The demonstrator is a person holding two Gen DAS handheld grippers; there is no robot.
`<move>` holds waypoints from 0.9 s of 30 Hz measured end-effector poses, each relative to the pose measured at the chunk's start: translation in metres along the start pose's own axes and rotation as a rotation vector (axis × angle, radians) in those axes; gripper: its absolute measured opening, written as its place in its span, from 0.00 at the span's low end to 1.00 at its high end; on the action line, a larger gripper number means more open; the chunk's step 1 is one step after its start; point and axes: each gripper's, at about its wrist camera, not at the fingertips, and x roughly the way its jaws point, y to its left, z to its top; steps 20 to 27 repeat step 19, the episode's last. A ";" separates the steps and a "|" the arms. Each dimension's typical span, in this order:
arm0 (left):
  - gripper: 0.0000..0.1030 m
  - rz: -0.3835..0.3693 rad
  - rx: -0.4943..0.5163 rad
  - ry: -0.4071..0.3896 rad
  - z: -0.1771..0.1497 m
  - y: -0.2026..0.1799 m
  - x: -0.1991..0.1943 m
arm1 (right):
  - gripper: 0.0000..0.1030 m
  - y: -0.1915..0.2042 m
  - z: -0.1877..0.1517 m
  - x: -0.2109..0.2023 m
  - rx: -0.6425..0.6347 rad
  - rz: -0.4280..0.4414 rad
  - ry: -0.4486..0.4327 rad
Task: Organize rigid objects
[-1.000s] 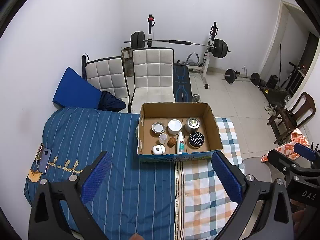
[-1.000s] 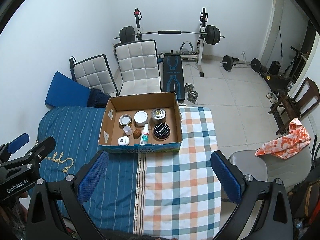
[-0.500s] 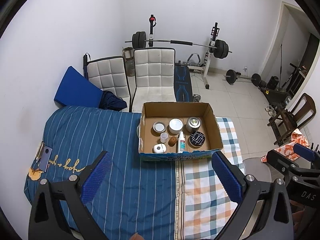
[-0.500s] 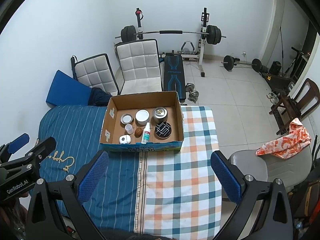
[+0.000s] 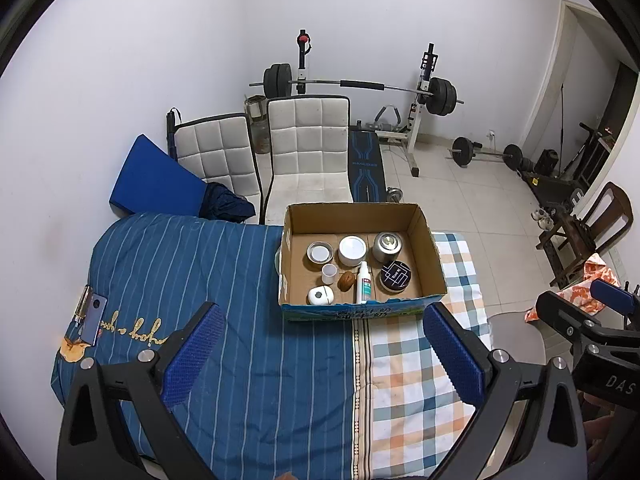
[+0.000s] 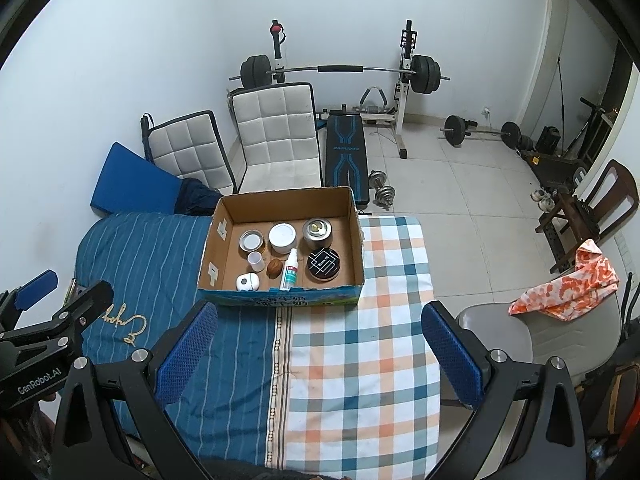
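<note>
While both grippers hang above the bed, their blue jaws stand wide apart & hold nothing. Left gripper (image 5: 322, 354) is over the blue striped blanket (image 5: 208, 264); right gripper (image 6: 318, 354) is over the checked blanket (image 6: 372, 344), w/ a grey chair seat (image 6: 500, 336) just beside it.

Farther on sits a cardboard box (image 5: 362, 312) where the two blankets meet. Inside, front row: a small white round case (image 5: 320, 295), a brown nut (image 5: 347, 281), a white spray bottle (image 5: 363, 282) lying flat, a black round tin (image 5: 395, 276). A tiny white cup (image 5: 328, 273) is near the nut. Back row: an open silver tin (image 5: 320, 251), a white jar (image 5: 352, 250), a silver can (image 5: 387, 246).

Past the bed are two white chairs (image 5: 308, 152), then a weight bench w/ a barbell (image 5: 360, 86) at the wall.
</note>
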 end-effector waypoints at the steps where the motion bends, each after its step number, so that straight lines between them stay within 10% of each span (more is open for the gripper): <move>1: 1.00 0.001 0.000 0.001 0.000 -0.001 0.000 | 1.00 0.000 0.000 0.000 0.000 -0.004 -0.001; 27: 1.00 0.011 -0.018 -0.025 -0.001 0.001 -0.011 | 1.00 0.001 0.002 -0.001 -0.007 -0.016 -0.013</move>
